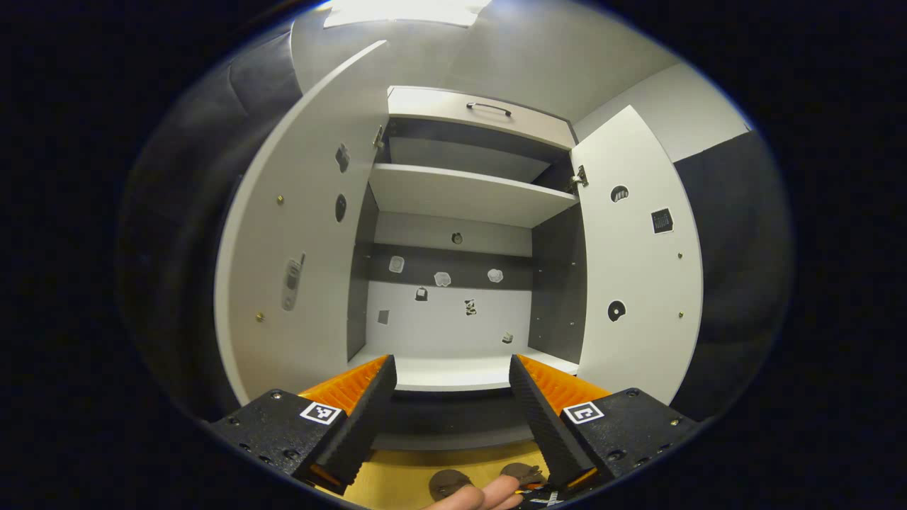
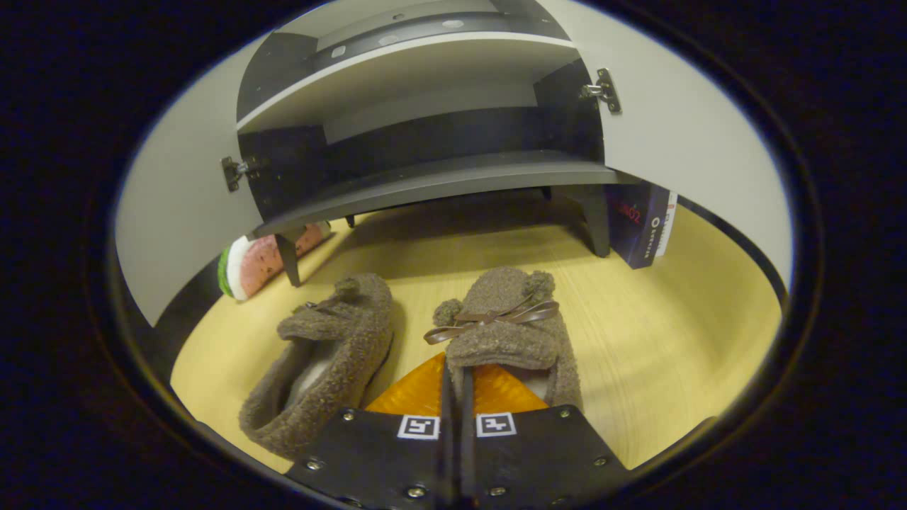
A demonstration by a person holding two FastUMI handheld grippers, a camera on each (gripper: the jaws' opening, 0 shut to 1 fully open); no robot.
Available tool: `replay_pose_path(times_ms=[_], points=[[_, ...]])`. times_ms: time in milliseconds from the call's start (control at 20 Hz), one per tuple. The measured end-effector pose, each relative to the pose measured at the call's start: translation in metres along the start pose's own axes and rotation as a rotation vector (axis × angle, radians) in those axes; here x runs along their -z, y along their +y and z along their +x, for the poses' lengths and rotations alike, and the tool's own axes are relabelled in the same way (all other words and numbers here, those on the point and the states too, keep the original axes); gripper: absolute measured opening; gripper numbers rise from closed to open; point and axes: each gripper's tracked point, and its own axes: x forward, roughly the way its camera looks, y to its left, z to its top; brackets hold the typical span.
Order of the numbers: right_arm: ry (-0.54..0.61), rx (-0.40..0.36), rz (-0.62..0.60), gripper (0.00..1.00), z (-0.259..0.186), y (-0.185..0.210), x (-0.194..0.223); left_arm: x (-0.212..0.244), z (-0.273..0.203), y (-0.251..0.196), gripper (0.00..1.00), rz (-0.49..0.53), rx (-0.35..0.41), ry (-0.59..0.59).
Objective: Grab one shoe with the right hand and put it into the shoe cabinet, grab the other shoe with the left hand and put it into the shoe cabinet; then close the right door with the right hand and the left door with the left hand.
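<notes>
Two brown fuzzy shoes lie side by side on the yellow floor in front of the shoe cabinet. In the right gripper view the right-hand shoe, with a brown ribbon bow, has its left side wall pinched between the two orange fingers of my right gripper, which is shut on it. The other shoe lies just left of that gripper, untouched. My left gripper hangs open and empty in front of the cabinet's lower compartment. Both doors stand wide open. The toes of both shoes peek out below its fingers.
The cabinet has a white middle shelf and a drawer with a dark handle on top. A watermelon-patterned item lies by the left cabinet leg and a dark box stands by the right leg. A person's fingers show low down.
</notes>
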Motion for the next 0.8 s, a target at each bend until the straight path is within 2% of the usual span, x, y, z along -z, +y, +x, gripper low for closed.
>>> replay_pose_path(times_ms=[100, 250, 400, 500, 700, 800], points=[[-0.035, -0.035, 0.001, 0.05, -0.004, -0.001, -0.007, 0.019, 0.015, -0.001, 0.98, 0.005, 0.017, 0.014], [-0.073, -0.037, -0.025, 0.05, -0.012, -0.001, -0.013, 0.045, 0.034, 0.005, 0.98, 0.031, 0.012, 0.034], [-0.125, -0.015, -0.079, 0.05, -0.024, -0.003, -0.031, 0.048, 0.045, 0.010, 0.99, 0.037, 0.003, 0.026], [-0.164, -0.049, -0.083, 0.05, -0.040, 0.010, -0.049, 0.049, 0.044, 0.014, 0.98, 0.054, 0.010, 0.033], [-0.277, -0.012, -0.155, 0.05, -0.089, 0.021, -0.126, 0.034, 0.039, 0.029, 0.98, 0.062, -0.001, -0.014], [-0.342, -0.004, -0.204, 0.05, -0.125, 0.030, -0.178, 0.032, 0.035, 0.037, 0.98, 0.054, -0.021, -0.019]])
